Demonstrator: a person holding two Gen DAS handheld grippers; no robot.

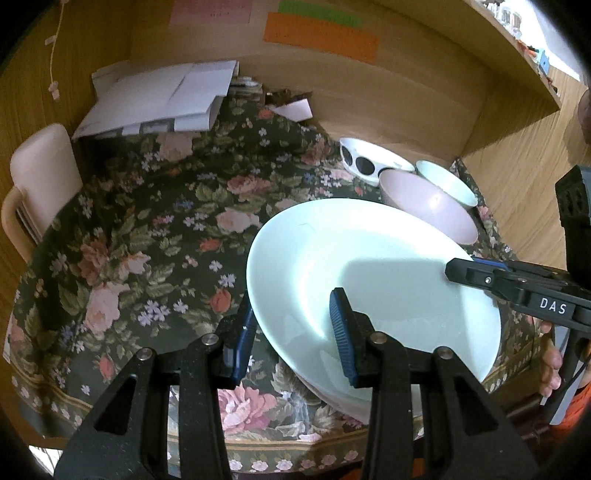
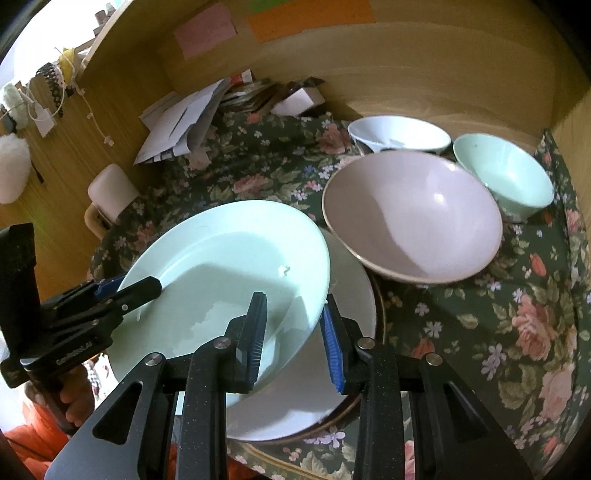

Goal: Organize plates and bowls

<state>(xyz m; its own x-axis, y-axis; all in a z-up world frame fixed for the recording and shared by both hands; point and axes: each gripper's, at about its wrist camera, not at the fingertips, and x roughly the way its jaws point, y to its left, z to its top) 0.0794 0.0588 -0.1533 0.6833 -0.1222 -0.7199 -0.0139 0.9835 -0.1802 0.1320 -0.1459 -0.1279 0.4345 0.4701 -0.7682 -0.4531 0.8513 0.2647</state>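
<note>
Floral tablecloth [image 2: 480, 332] under everything. Pale green plate [image 2: 221, 266] tilted over white plate [image 2: 351, 295], rim between spread fingers of both left gripper [image 1: 295, 332] and right gripper [image 2: 293, 328]. Pink bowl [image 2: 410, 214], green bowl [image 2: 506, 177], spotted bowl [image 1: 364, 162] behind.

A dark floral tablecloth [image 1: 147, 229] covers the table. Wood-grain panels [image 2: 424, 74] enclose it at the back and sides. Pink [image 2: 205, 31] and orange [image 1: 321, 35] paper notes are fixed to the back panel. A stack of white papers [image 1: 159, 99] lies at the rear left. Bright daylight enters at the upper left of the right wrist view.
</note>
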